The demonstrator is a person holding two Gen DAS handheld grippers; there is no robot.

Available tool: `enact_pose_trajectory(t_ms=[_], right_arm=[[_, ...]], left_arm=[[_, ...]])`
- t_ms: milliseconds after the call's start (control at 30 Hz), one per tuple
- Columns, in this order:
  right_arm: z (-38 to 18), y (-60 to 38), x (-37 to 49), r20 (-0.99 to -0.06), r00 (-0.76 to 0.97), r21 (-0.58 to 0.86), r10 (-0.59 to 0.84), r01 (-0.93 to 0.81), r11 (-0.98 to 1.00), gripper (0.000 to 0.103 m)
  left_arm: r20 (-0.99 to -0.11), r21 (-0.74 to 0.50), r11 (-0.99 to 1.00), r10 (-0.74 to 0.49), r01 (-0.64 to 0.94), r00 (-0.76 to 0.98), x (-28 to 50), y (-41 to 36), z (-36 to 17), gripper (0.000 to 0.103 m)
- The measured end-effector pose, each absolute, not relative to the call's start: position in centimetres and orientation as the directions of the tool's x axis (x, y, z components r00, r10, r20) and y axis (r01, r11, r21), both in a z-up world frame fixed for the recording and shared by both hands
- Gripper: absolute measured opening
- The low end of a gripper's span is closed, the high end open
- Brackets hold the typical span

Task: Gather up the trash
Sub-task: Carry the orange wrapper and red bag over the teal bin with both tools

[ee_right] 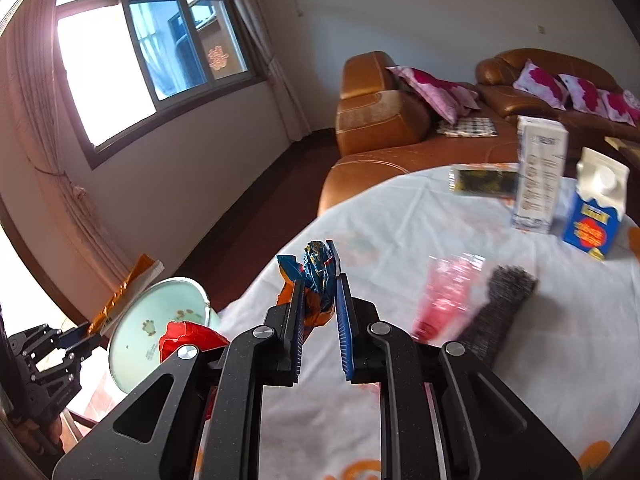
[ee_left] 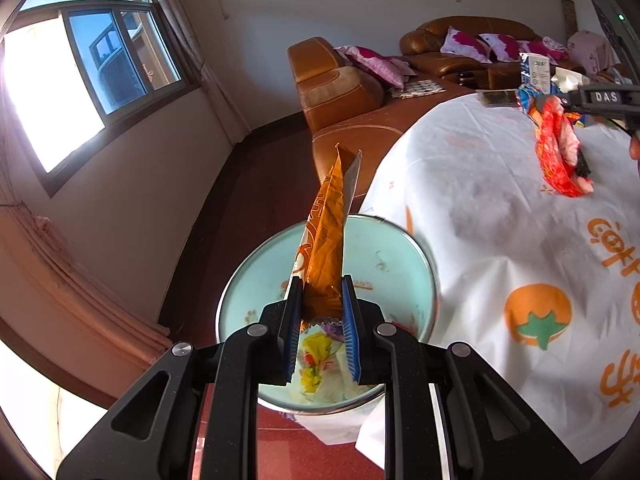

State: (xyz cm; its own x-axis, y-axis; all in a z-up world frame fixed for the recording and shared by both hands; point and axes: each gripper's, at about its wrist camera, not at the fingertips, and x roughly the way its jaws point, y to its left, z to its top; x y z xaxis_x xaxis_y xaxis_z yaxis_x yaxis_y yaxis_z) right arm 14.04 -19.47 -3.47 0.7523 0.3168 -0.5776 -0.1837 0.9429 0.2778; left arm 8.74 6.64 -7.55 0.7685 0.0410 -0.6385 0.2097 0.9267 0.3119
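Observation:
My left gripper point(ee_left: 322, 292) is shut on an orange foil wrapper point(ee_left: 326, 236) and holds it upright over a pale green bin point(ee_left: 384, 256) beside the table. Wrappers lie in the bin's bottom. My right gripper point(ee_right: 320, 292) is shut on a crumpled blue and orange wrapper point(ee_right: 316, 272) above the table's near edge. In the left wrist view the right gripper point(ee_left: 560, 110) hangs a red wrapper point(ee_left: 558, 152) over the table. The right wrist view shows the bin point(ee_right: 160, 316), the left gripper point(ee_right: 86, 334) and the orange wrapper point(ee_right: 128, 288) at lower left.
The round table has a white cloth with orange prints point(ee_right: 400, 220). On it lie a pink wrapper point(ee_right: 444, 292), a dark wrapper point(ee_right: 500, 308), a dark packet point(ee_right: 482, 180), a white carton point(ee_right: 538, 176) and a blue and white carton point(ee_right: 596, 208). Brown leather sofas point(ee_right: 384, 120) stand behind.

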Motion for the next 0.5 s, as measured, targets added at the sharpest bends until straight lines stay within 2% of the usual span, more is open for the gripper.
enact_pose_trajectory(t_ms=[500], right_arm=[[-3.7, -10.7, 17.8, -0.575, 0.733, 0.216, 0.364, -0.293, 0.932, 0.016]], left_arm=[[-0.636, 0.363, 0.931, 0.21, 0.047, 0.743, 9.7, 11.8, -7.9, 0.019]])
